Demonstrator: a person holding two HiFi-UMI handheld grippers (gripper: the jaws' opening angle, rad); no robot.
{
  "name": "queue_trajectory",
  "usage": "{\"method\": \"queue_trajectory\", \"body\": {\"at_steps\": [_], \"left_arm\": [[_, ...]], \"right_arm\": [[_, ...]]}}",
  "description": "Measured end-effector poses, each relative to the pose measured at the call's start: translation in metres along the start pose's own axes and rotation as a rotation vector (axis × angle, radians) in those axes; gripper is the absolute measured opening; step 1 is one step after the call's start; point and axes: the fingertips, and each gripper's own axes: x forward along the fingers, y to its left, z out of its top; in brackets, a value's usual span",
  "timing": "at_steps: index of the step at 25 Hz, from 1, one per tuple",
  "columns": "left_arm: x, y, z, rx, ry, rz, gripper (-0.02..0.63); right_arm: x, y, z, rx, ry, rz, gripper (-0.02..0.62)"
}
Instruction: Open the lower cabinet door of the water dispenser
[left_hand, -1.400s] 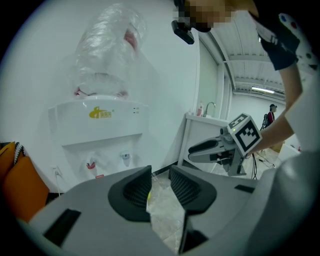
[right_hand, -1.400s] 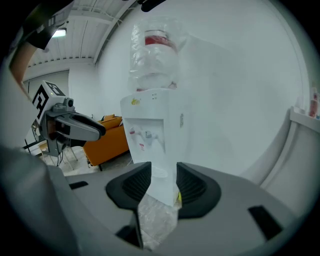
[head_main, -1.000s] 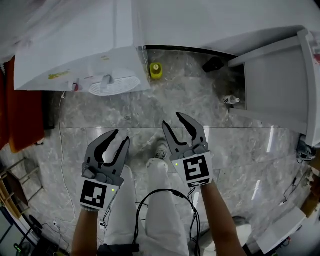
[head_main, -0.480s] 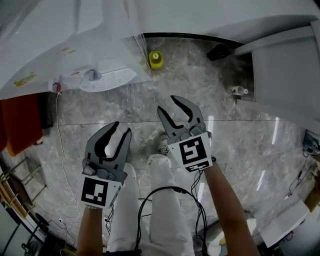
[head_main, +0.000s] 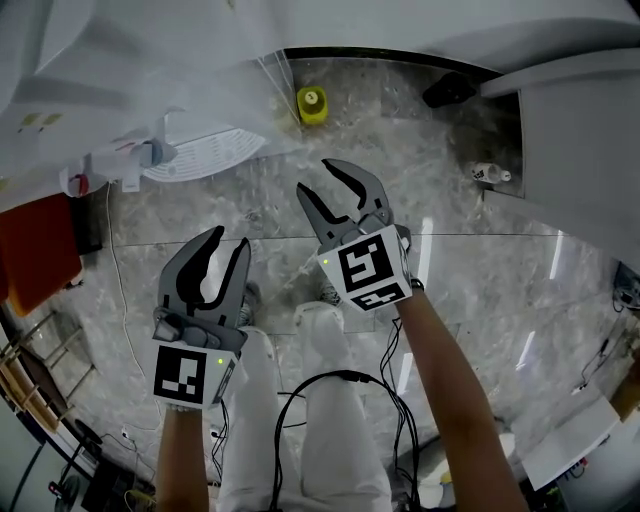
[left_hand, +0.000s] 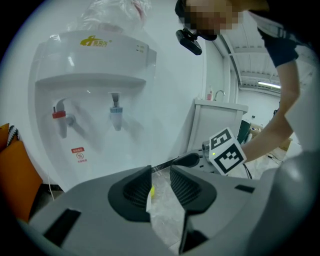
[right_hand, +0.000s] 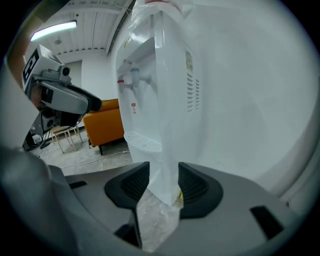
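Currently left forearm and right forearm reach forward, angled down over the marble floor. Count: two grippers, one water dispenser, two taps, red and blue. Left gripper is half spread and empty. Right gripper has its jaws opening with nothing between them. The dispenser stands just ahead, untouched. Its lower cabinet door looks closed, though the seam is unclear.

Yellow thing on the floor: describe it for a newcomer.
Find the white water dispenser. In the head view, just right of its base on the grey marble floor, sits a small yellow thing. Nothing else there is yellow.
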Motion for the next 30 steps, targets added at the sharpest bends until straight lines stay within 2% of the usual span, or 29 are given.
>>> {"method": "queue_trajectory", "body": {"at_steps": [9,16,20,30], "left_arm": [[0.018,0.003,-0.027,-0.015,0.023,0.020,0.120],[0.028,0.013,-0.029,-0.050,0.000,0.066,0.120],[0.031,0.017,-0.030,-0.059,-0.004,0.079,0.120],[0.023,0.031,-0.041,-0.070,0.012,0.115,0.120]], "right_arm": [[0.050,-0.009,-0.025,-0.062,0.032,0.030,0.169],[0.085,-0.017,-0.033,-0.089,0.054,0.045,0.181],[0.105,-0.019,-0.037,-0.156,0.068,0.068,0.225],[0.138,-0.017,-0.049,-0.234,0.120,0.114,0.227]]}}
